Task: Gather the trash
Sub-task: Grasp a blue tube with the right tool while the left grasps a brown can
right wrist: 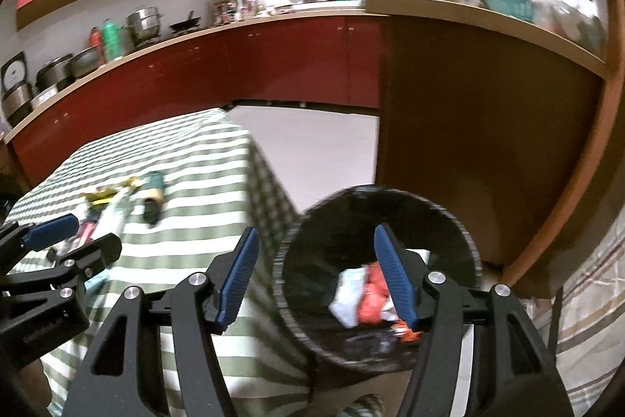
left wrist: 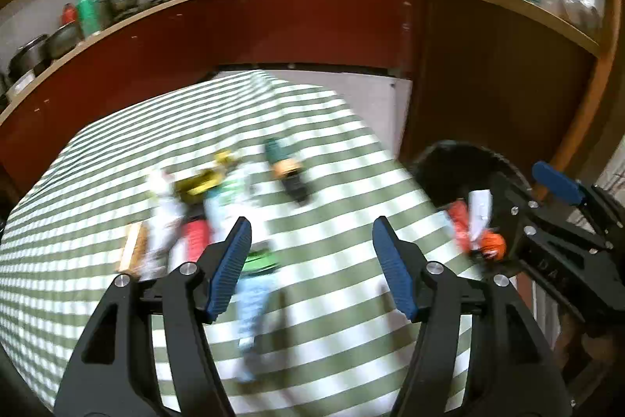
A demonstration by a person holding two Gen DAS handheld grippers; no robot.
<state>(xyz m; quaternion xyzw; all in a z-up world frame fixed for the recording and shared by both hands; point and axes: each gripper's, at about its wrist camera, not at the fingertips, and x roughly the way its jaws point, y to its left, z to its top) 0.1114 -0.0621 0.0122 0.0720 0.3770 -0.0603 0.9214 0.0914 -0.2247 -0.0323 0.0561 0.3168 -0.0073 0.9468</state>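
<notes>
Fingers (left wrist: pixel 233 260) apart (labels too blurred)

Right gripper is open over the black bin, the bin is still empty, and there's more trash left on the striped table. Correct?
Not quite: the black bin is not empty. The right wrist view shows red and white wrappers inside it. The rest holds: the right gripper is open over it, and trash remains on the striped table.

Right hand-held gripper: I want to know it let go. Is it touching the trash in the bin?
Apart. In the right wrist view the right hand-held gripper is open and empty above the bin; the trash lies below.
</notes>
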